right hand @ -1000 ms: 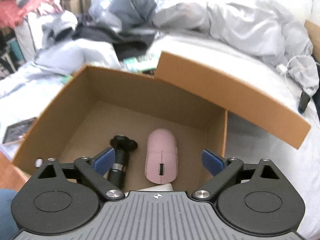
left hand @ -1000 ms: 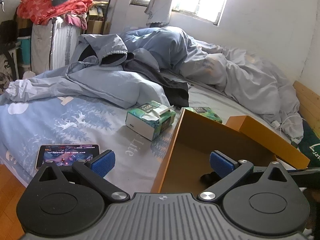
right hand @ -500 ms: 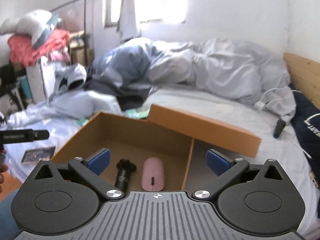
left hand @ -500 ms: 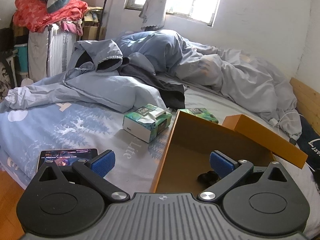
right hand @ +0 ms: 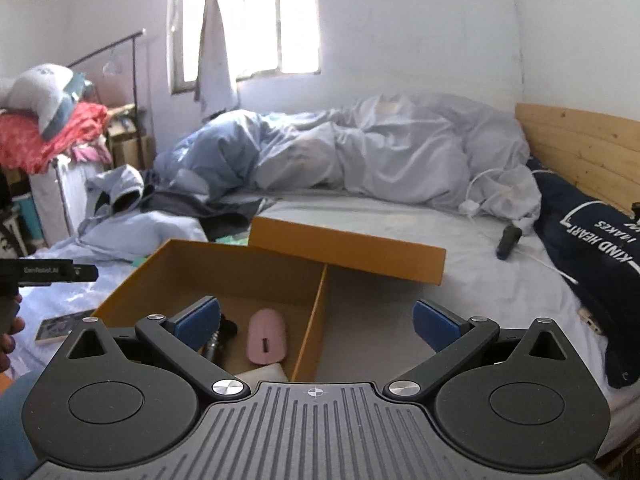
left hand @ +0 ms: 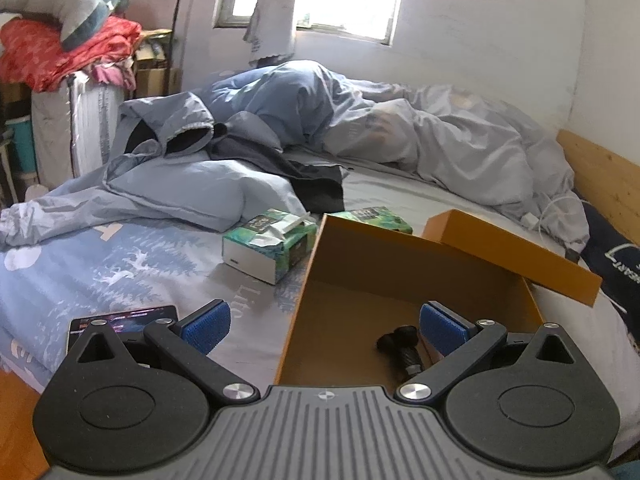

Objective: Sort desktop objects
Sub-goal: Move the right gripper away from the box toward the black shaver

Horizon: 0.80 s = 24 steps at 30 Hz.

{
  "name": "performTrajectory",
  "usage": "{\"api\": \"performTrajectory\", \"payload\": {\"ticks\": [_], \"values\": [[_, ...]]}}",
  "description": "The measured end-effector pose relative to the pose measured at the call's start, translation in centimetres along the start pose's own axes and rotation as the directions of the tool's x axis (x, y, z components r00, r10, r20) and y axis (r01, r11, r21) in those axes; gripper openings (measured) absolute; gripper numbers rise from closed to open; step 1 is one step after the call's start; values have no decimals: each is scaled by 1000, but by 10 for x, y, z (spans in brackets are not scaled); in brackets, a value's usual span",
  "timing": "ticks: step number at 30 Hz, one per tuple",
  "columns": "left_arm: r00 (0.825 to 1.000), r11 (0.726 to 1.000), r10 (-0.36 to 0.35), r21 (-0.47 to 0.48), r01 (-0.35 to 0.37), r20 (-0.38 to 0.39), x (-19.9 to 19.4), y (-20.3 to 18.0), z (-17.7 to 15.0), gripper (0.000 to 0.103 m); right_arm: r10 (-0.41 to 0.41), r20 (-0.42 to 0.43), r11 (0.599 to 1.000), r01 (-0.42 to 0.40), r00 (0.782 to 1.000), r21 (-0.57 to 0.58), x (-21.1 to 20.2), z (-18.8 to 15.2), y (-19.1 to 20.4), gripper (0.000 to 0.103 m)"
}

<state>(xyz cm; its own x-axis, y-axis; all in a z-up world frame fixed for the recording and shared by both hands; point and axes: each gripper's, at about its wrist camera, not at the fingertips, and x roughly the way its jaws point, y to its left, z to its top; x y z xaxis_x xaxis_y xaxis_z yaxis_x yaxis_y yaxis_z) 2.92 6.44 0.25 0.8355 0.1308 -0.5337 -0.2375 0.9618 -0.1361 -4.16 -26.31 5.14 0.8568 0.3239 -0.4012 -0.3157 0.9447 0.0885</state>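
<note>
An open orange cardboard box [left hand: 348, 252] [right hand: 224, 264] sits on the bed. Inside lie a pink mouse [right hand: 267, 335] and a black cylindrical object [left hand: 402, 350] [right hand: 218, 340]. My left gripper [left hand: 324, 326] is open and empty, straddling the box's left wall. My right gripper [right hand: 316, 326] is open and empty, held back above the box's right wall. A green tissue pack [left hand: 268, 244] lies left of the box, a second green pack [left hand: 376, 218] behind it. A phone [left hand: 120, 320] [right hand: 60, 326] with a lit screen lies at the bed's near left edge.
The box lid [left hand: 512, 256] [right hand: 348, 250] leans against the box's far right side. Rumpled blue-grey bedding [left hand: 360, 132] fills the back of the bed. A dark handheld device with white cable [right hand: 509, 242] and a navy garment [right hand: 592, 248] lie right. A wooden headboard [right hand: 580, 148] borders the right.
My right gripper has pulled up and back from inside the box, so the mouse now looks smaller and lower. My left gripper has tilted up slightly. Both jaws stayed open.
</note>
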Motion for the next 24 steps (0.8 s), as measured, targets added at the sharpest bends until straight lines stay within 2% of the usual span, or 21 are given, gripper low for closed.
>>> {"api": "performTrajectory", "payload": {"ticks": [5,16,24], "values": [[1000,999,-13,48,13,4,-4,-11,-5,103,-5,16,999,4,1000,40,-5,-18,-7,103],[997,983,-69,173,62,32,-13,-37,-13,103,-15,5,1000,15,1000,16,3,-29,-6,103],[998,983,-60,173,54,33,-15,-34,-15,103,-4,-1,1000,4,1000,15,6,-32,-2,103]]}}
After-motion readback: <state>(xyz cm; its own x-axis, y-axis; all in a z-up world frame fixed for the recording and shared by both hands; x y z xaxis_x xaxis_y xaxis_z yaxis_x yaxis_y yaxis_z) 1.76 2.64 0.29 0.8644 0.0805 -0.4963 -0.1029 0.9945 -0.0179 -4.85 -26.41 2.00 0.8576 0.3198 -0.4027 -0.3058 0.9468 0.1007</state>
